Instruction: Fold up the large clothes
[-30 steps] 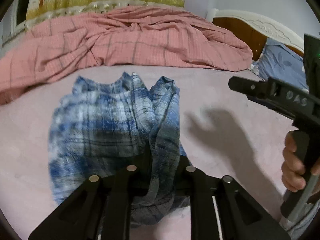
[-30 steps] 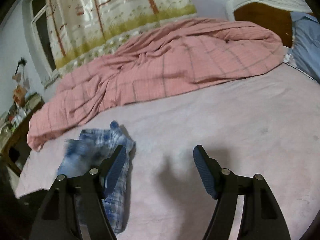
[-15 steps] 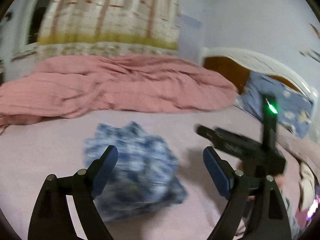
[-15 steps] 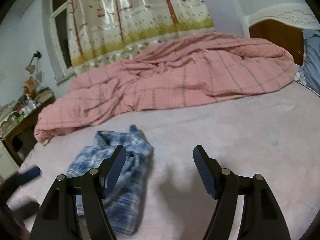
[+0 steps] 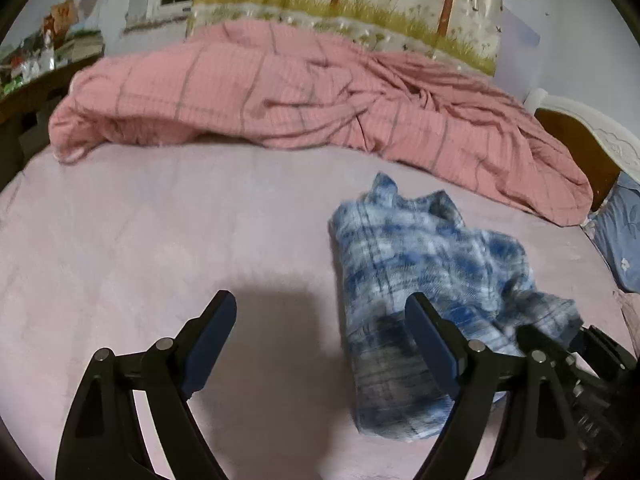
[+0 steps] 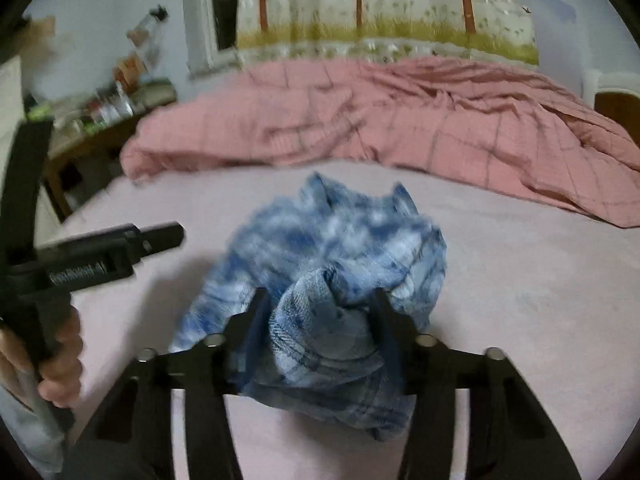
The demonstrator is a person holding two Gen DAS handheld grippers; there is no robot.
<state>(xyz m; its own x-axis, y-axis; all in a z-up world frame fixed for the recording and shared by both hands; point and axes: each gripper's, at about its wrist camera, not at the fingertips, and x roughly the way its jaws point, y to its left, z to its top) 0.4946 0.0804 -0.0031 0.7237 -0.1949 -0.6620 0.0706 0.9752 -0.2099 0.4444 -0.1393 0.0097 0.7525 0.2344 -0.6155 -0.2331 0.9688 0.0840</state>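
A crumpled blue plaid shirt (image 5: 420, 260) lies in a heap on the pink bed sheet (image 5: 120, 240). My left gripper (image 5: 320, 308) stands open over bare sheet just left of the shirt, with nothing between its fingers; its right finger (image 5: 432, 340) overlaps the shirt's near edge. My right gripper (image 6: 318, 312) is closing on a bunched fold at the near side of the shirt (image 6: 340, 240), and the cloth fills the gap between both pads. A hand (image 6: 60, 360) holds the left gripper's handle at the left of the right wrist view.
A rumpled pink checked quilt (image 5: 280, 100) runs along the far side of the bed. A wooden headboard (image 5: 580, 136) and blue pillow (image 5: 624, 232) are at the right. A cluttered side table (image 6: 92, 120) stands at the far left, under the curtained window (image 6: 380, 4).
My left gripper let go of the shirt, opened wide and swung left of it. My right gripper moved left over the shirt and its jaws narrowed around a fold.
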